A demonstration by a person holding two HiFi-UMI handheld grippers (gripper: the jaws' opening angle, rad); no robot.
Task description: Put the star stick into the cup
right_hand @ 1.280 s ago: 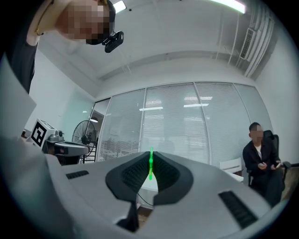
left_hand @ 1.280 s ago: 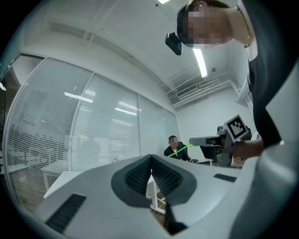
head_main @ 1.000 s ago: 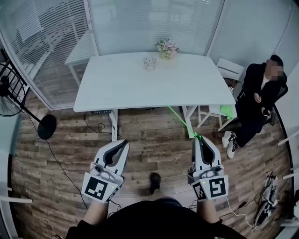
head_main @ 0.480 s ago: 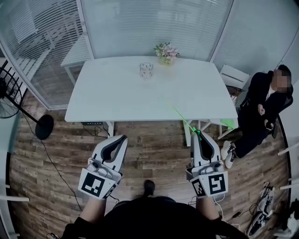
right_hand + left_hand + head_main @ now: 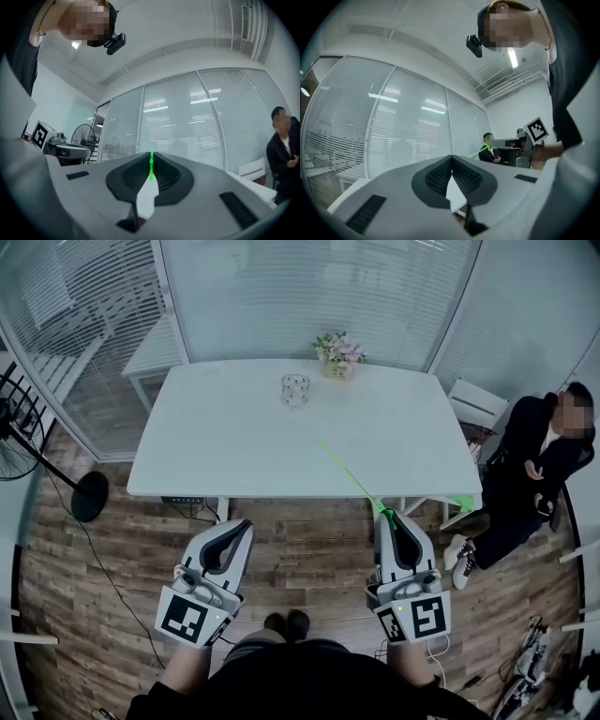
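Gripping star stick (image 5: 352, 476), right claw (image 5: 385, 515) nearly closed

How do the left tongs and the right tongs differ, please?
The right tongs are shut on the green star stick; the left tongs are shut on nothing. The right tongs point straight at the table; the left tongs lean inward. Both hang over the floor, short of the table.

Legible text: none found.
Only black-and-white square code markers show, bearing no readable characters: one marker (image 5: 185, 620) on the left gripper (image 5: 244, 524), another marker (image 5: 424, 617) on the right gripper (image 5: 386, 515).
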